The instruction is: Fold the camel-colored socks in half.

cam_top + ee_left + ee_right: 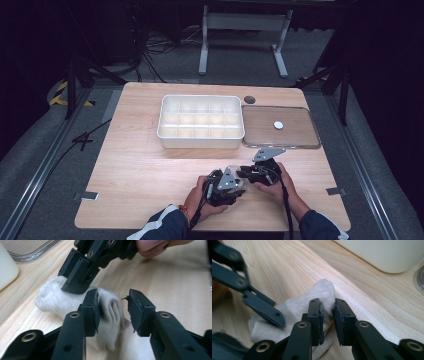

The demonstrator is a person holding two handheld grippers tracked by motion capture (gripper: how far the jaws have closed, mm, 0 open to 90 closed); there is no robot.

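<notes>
Lower centre of the high view: both hands meet over one spot on the worktop (140, 170), below the white tray (201, 141) and the clear lid (280, 145) at its right. Left hand-held gripper (239, 186) at the left of the pair; its own view shows the jaws part open, a bunched fold of the sock (62, 302) bulging between them, the left pad against the cloth, the right pad apart from it, so no grip there by my reading. The sock lies pale and crumpled on the wood, its long axis running from the rounded toe end at centre left of that frame down toward the lower middle, under the jaws. Upper middle of the same frame: the right hand-held gripper (75, 288) comes down onto the toe end. Right hand-held gripper's own view (327, 315): jaws narrow, a ridge of sock (322, 290) between them, pads close on the cloth; whether they actually pinch it I cannot tell. The sock runs away from these jaws toward the lower left of that frame. Judgement: both hands equally near, one at each end; next move depends on pulling along the sock's length.
</notes>
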